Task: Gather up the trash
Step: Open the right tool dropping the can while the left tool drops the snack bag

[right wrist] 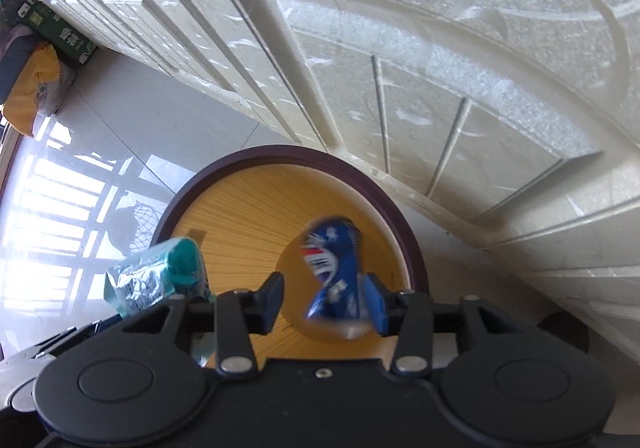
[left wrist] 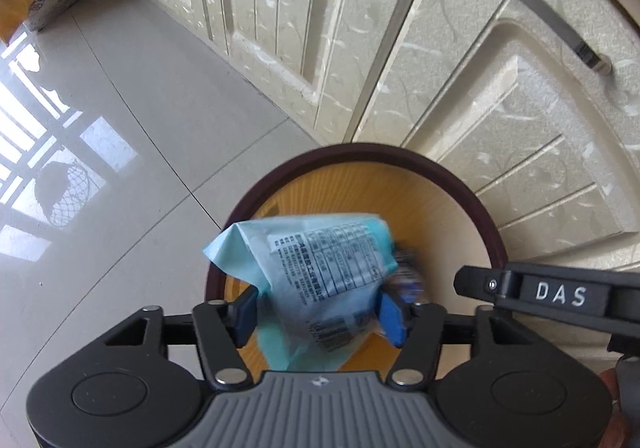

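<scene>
- Two pieces of trash are over the bin, a round one with a dark rim and a wood-coloured inside, standing on the tiled floor just beside the cream cabinet doors.
- My left gripper has its jaws apart with the pale blue wrapper between them; the left pad looks to touch its edge, the right pad stands clear, so I judge the grip released.
- My right gripper is also parted. The dark blue packet sits against the right pad and well off the left one, blurred, likely dropping.
- Both wrappers look like thin film: light, soft, crinkly, a bit slippery. They will flutter, not fall straight.
- If one clings to a pad, I would retake it at a flat sealed edge or a bunched fold, not the puffy middle.
- Both hang inside the rim line, so each should land in the bin.
</scene>
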Available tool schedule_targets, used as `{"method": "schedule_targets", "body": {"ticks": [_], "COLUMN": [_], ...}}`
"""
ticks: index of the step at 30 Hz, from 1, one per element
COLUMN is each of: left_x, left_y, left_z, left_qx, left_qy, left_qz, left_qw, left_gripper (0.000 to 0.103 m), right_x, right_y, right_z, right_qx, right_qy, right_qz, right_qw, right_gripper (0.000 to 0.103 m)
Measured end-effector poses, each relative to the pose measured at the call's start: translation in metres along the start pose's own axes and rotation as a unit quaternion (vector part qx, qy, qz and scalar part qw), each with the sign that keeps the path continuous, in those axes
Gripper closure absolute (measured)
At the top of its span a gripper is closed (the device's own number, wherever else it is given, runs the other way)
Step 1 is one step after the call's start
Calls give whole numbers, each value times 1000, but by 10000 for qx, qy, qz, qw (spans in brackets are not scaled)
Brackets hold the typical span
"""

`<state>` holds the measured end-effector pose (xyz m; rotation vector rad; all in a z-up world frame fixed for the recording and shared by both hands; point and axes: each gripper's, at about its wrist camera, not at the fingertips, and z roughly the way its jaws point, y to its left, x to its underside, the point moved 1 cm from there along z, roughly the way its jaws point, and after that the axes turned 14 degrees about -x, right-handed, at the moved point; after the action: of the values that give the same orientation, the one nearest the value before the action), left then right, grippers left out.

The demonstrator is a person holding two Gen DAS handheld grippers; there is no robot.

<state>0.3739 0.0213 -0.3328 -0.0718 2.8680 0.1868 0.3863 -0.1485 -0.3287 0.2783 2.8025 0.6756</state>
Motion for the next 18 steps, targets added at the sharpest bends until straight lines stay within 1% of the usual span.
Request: {"method": "schedule_targets", "body": {"ticks": [1,6,18], "left_x": [1,6,21], "left_y": [0,-1,8], "left_z": [1,2,-10], "left_qx": [-6,-43,-200], "left_qy": [15,87,191], "left_qz": [13,124,162], "left_qw": [10000,9999,9995], "left_gripper": [37,28,27], "right_x": [1,5,15], "right_y": [-1,-3,-9], "right_z": [0,3,-9], "right_qx": [-16,-29,144], "right_qy": [12,90,173], "right_qz": [11,-89,-414], "right_qw": [10000,9999,9989], "right_gripper": [51,50,49]}}
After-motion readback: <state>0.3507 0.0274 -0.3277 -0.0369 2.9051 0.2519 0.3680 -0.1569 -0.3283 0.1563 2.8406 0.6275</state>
